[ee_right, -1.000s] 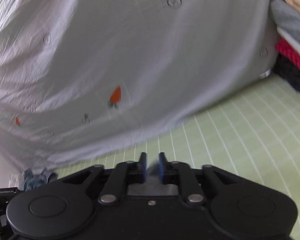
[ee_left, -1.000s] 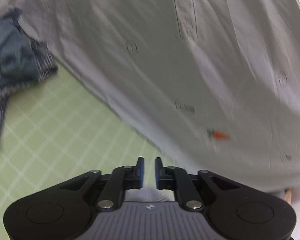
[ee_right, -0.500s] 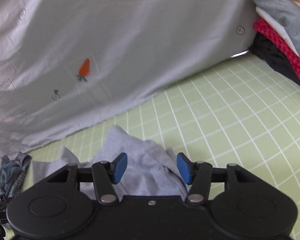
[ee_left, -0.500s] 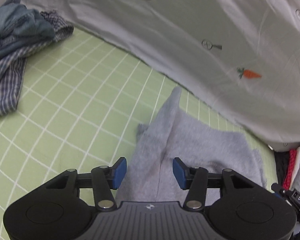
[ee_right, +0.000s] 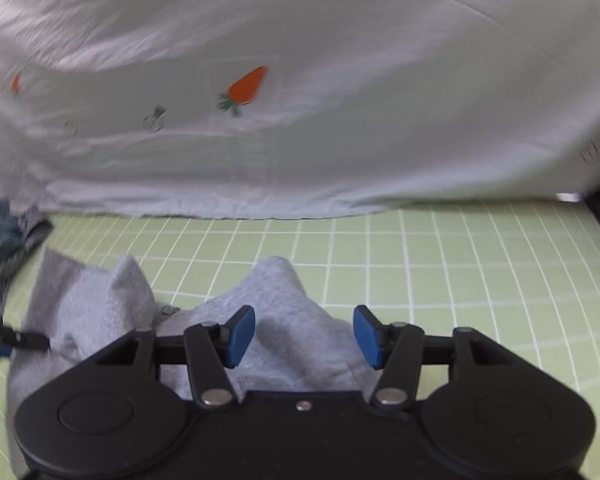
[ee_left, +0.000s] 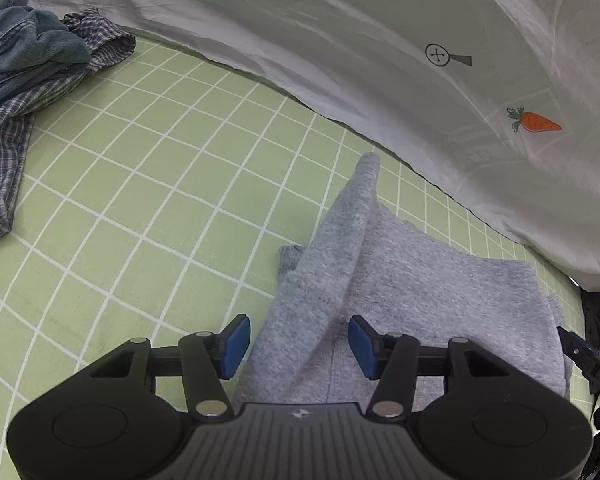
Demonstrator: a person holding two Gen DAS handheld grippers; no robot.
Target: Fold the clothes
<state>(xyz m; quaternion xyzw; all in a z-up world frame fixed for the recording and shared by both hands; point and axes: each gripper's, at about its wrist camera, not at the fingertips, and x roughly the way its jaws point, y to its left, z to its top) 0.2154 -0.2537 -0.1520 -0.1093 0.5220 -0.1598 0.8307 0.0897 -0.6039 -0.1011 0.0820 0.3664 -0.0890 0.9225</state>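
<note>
Both claws have let go: the left gripper (ee_left: 298, 340) has just opened and the right gripper (ee_right: 304, 336), just narrowing, stands apart over the grey garment (ee_left: 420, 280) lying below them on the green checked sheet (ee_left: 140, 200), so regrasping seems next.

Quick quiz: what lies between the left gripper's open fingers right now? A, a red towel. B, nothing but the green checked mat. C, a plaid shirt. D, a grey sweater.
D: the grey sweater runs up between the left gripper's blue pads, which stand apart without pressing it; the plaid shirt lies far off at the mat's left edge.
</note>
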